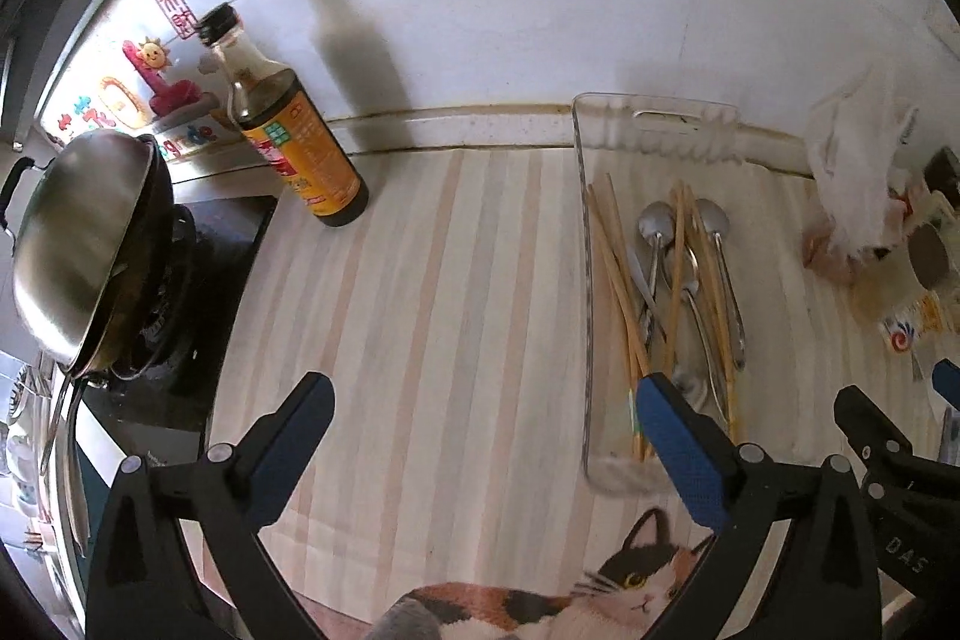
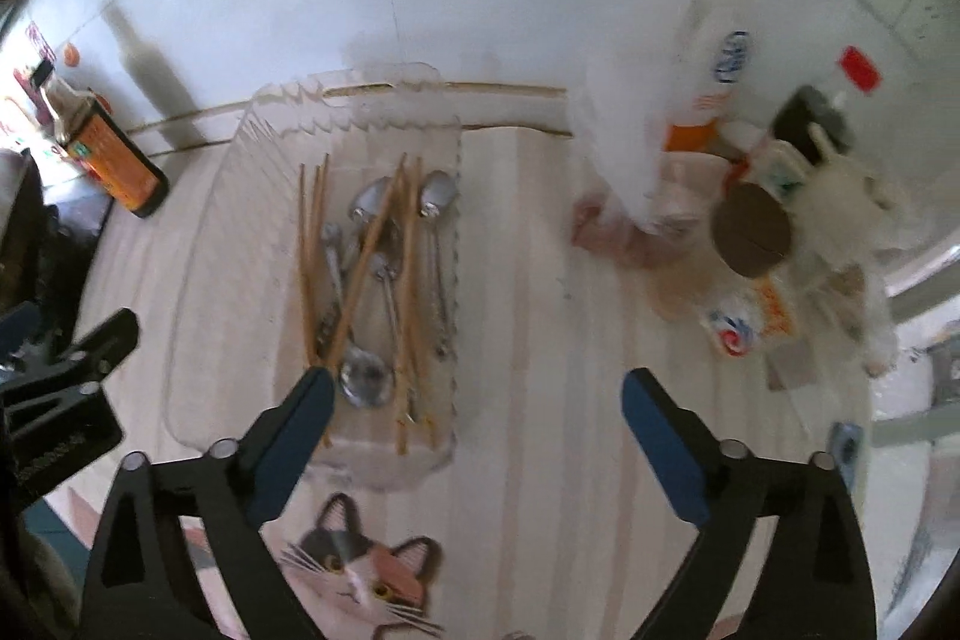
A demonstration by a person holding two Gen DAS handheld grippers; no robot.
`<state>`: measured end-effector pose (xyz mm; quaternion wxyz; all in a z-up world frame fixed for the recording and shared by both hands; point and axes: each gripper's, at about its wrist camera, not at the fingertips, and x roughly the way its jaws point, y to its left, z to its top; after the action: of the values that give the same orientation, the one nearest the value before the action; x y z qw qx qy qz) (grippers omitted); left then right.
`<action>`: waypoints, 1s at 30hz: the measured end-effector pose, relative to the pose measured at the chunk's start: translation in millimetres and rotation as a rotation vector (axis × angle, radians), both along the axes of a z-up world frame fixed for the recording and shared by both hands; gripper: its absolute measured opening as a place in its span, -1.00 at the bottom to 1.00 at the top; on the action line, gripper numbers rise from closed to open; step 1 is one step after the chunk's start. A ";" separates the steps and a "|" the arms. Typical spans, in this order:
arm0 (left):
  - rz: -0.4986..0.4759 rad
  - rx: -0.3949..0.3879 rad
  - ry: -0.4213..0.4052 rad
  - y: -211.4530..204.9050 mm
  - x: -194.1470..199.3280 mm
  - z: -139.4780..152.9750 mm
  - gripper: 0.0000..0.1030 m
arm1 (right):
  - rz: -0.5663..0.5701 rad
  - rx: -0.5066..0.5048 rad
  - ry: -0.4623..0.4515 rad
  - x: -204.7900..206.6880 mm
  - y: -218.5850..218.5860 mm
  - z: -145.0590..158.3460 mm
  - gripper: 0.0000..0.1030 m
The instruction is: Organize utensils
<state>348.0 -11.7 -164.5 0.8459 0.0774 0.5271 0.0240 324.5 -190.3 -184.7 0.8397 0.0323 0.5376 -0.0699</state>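
A clear plastic tray [image 1: 585, 280] [image 2: 240, 196] lies on the striped counter mat. It holds several wooden chopsticks [image 1: 618, 280] [image 2: 372, 238] and several metal spoons [image 1: 654, 226] [image 2: 363, 376], all mixed together. My left gripper [image 1: 486, 388] is open and empty above the mat, its right finger over the tray's near end. My right gripper [image 2: 477, 388] is open and empty, its left finger over the tray's near edge. The right gripper also shows at the right edge of the left wrist view [image 1: 900, 418], and the left gripper at the left edge of the right wrist view [image 2: 66, 358].
A dark sauce bottle [image 1: 294, 130] [image 2: 102, 148] stands by the wall to the left. A lidded wok [image 1: 78, 244] sits on the stove further left. White plastic bags [image 1: 852, 172] [image 2: 624, 136], bottles and packets [image 2: 750, 226] crowd the right side. A cat picture [image 2: 366, 574] marks the mat's near edge.
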 end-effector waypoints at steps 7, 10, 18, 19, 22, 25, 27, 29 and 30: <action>-0.033 -0.037 -0.066 8.5 -50.0 32.0 1.00 | -0.066 -0.055 -0.077 -57.2 1.7 26.3 0.99; -0.039 -0.057 -0.107 11.3 -74.7 52.1 1.00 | -0.086 -0.075 -0.139 -90.3 5.7 50.5 0.99; -0.088 -0.105 -0.242 26.0 -145.1 112.7 1.00 | -0.138 -0.106 -0.294 -178.2 19.4 116.0 0.99; -0.098 -0.114 -0.259 28.5 -155.2 120.9 1.00 | -0.144 -0.107 -0.309 -187.4 20.7 122.7 0.99; -0.117 -0.121 -0.288 31.2 -174.7 135.0 1.00 | -0.156 -0.109 -0.358 -216.8 25.8 143.8 0.99; -0.129 -0.132 -0.312 32.7 -193.7 148.4 1.00 | -0.156 -0.121 -0.395 -240.5 32.8 161.6 0.99; -0.136 -0.136 -0.332 33.4 -204.5 157.5 1.00 | -0.150 -0.122 -0.418 -254.1 36.0 172.1 0.99; -0.137 -0.143 -0.349 33.8 -212.3 164.2 1.00 | -0.146 -0.125 -0.435 -262.6 38.0 178.7 0.99; -0.137 -0.142 -0.355 34.1 -214.0 165.7 1.00 | -0.146 -0.124 -0.445 -267.5 38.5 182.1 0.99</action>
<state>134.0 22.4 1.2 0.9285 0.0479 0.3638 -0.0576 57.0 -151.7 -2.7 0.9305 0.0341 0.3304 -0.1543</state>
